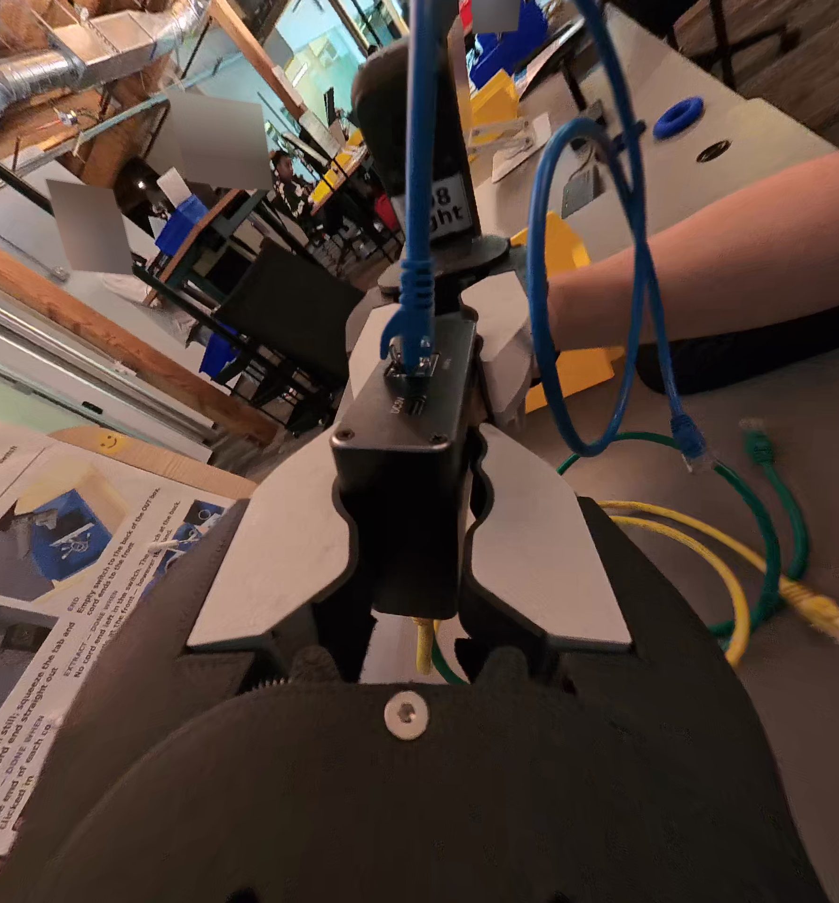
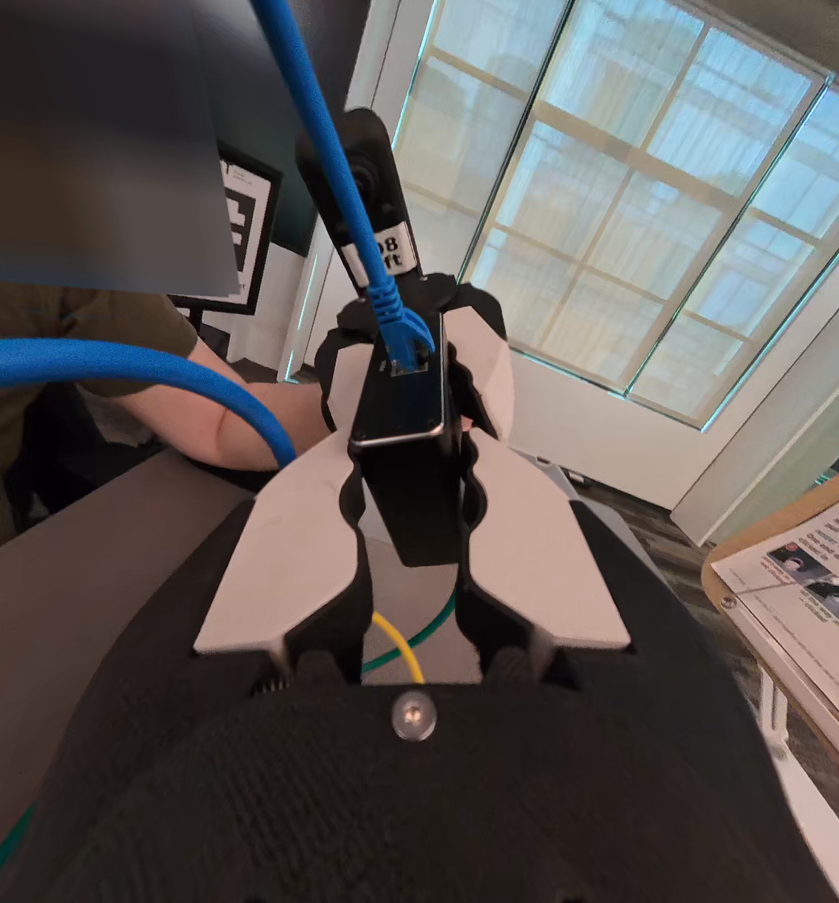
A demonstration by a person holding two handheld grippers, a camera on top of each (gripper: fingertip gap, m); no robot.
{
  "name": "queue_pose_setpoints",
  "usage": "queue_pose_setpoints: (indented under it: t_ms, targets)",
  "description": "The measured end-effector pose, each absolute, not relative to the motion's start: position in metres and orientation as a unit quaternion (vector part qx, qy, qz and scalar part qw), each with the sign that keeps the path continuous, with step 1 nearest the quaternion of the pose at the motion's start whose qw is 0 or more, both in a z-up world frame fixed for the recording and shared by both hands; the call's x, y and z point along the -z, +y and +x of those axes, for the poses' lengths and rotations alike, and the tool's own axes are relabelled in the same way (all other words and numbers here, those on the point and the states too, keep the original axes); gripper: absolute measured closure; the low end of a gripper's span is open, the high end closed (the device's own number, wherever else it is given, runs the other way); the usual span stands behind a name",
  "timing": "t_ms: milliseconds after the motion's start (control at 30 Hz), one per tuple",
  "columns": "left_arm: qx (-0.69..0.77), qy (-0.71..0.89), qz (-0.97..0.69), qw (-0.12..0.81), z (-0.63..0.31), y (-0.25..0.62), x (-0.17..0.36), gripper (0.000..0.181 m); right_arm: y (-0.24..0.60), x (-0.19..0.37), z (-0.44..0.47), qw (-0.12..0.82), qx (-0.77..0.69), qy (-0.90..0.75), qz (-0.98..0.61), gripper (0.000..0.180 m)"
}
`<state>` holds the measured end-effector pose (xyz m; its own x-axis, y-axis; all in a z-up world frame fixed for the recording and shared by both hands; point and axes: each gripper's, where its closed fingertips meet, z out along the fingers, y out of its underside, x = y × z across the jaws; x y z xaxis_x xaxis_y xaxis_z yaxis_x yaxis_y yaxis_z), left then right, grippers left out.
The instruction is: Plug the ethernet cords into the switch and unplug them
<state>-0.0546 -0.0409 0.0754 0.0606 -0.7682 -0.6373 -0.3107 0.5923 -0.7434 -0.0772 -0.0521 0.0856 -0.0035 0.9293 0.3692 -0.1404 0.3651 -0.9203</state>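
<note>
Both grippers, left and right, clamp the black switch; twisting apart risks straining the seated blue ethernet plug.

Blue cord loop — beside switch

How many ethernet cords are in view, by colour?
Blue ethernet cord: 1, one end plugged into the black switch, its other end dangling free
Green ethernet cord: 1, on the table
Yellow ethernet cord: 1, on the table
Total: 3
</note>
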Motion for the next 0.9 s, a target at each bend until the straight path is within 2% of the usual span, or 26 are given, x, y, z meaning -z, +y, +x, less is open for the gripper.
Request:
queue_pose_setpoints:
  t_ms: [100,267,400,467,600,733,900]
  targets:
    - [0.179,0.667,-0.411,0.595,-0.055,-0.036,-0.069,0.141,-0.047,-0.076,-0.076,0.597,-0.385,-0.589,-0.386,0.141]
    - [0.179,0.644,-0.419,0.614,-0.063,-0.028,-0.079,0.144,-0.018,-0.091,-0.042,0.656,-0.298,-0.549,-0.423,0.131]
    - [0.106,0.643,-0.421,0.631,-0.074,-0.014,-0.082,0.144,0.029,-0.106,0.011,0.687,-0.161,-0.469,-0.53,0.133]
    - [0.065,0.643,-0.414,0.641,-0.076,-0.009,-0.083,0.14,0.031,-0.121,0.039,0.714,-0.104,-0.445,-0.531,0.134]
    - [-0.041,0.651,-0.397,0.646,-0.082,0.002,-0.079,0.144,0.016,-0.165,0.093,0.778,-0.008,-0.373,-0.506,0.144]
    - [-0.138,0.66,-0.371,0.638,-0.083,0.008,-0.074,0.144,-0.054,-0.188,0.048,0.796,0.001,-0.476,-0.375,0.148]
    - [-0.198,0.66,-0.356,0.632,-0.083,0.011,-0.073,0.144,-0.059,-0.121,-0.047,0.669,0.117,-0.64,-0.36,0.146]
